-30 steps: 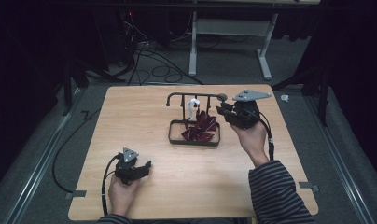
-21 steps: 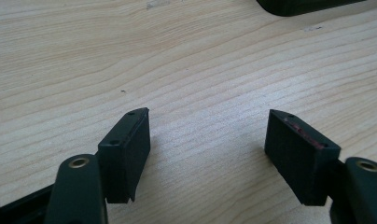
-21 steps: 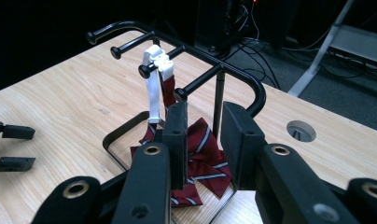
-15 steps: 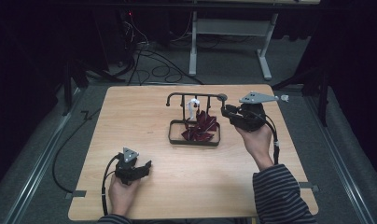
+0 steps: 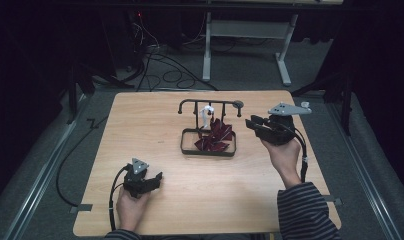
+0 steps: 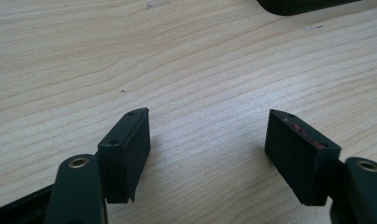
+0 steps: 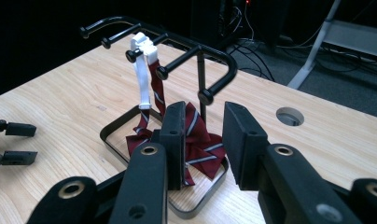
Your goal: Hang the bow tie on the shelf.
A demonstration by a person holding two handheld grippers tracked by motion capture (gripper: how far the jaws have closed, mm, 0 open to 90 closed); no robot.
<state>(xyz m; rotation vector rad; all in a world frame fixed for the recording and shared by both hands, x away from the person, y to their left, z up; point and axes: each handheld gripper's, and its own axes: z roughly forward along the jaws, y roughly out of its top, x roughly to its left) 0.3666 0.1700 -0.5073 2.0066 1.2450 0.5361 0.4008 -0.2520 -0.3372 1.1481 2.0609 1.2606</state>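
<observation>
A black metal rack (image 5: 210, 103) with a rectangular base frame (image 5: 208, 151) stands mid-table. A dark red striped tie (image 5: 216, 137) hangs from one peg by a white clip (image 5: 206, 112) and piles up inside the base. My right gripper (image 5: 251, 123) is held above the table just right of the rack, open with nothing between its jaws. In the right gripper view the tie (image 7: 198, 135), clip (image 7: 143, 70) and rack (image 7: 217, 53) lie straight ahead beyond the right gripper (image 7: 203, 116). My left gripper (image 5: 157, 178) rests low at the front left, open over bare wood (image 6: 207, 140).
The wooden table (image 5: 140, 130) has a round cable hole (image 7: 289, 115) near its far right edge. Cables and a desk leg frame (image 5: 245, 50) lie on the floor behind. The left gripper's fingertips (image 7: 11, 129) show at the far left of the right gripper view.
My right gripper has drawn back a little to the right, away from the rack. The left gripper has stayed put.
</observation>
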